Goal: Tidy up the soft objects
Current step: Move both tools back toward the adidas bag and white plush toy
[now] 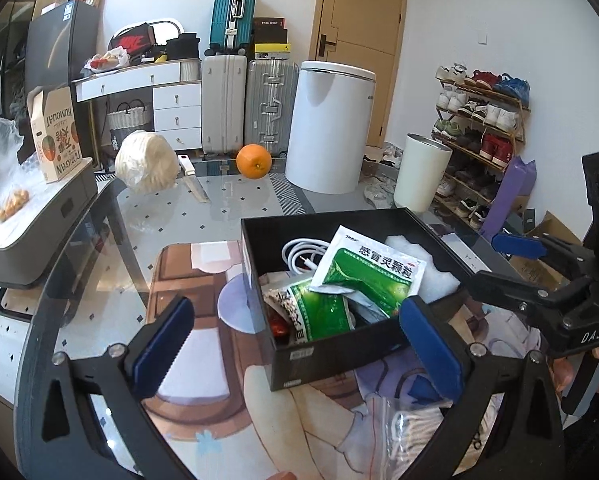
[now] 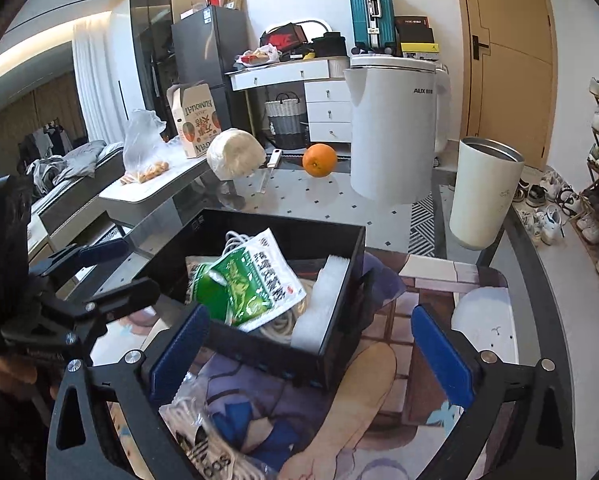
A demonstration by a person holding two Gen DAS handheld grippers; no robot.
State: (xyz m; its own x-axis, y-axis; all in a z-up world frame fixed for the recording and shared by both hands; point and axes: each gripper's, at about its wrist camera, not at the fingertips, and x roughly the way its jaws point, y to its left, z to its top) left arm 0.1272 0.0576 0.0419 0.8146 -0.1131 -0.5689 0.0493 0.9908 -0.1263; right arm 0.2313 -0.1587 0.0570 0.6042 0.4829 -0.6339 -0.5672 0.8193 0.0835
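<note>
Gaping fully and empty, left gripper (image 1: 295,356) and right gripper (image 2: 311,350) flank black box (image 1: 339,354); green sachets (image 1: 369,272) lie ahead of the jaws.

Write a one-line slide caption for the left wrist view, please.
Open left gripper before a black box of green packets, cable, foam.

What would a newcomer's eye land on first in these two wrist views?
Probably the black box in the middle of the printed mat, with green-and-white sachets piled over a white cable. Next, the bright orange at the table's far edge, beside a wrapped cabbage. Both the left gripper and right gripper are open and empty on the near side of the box.
</note>
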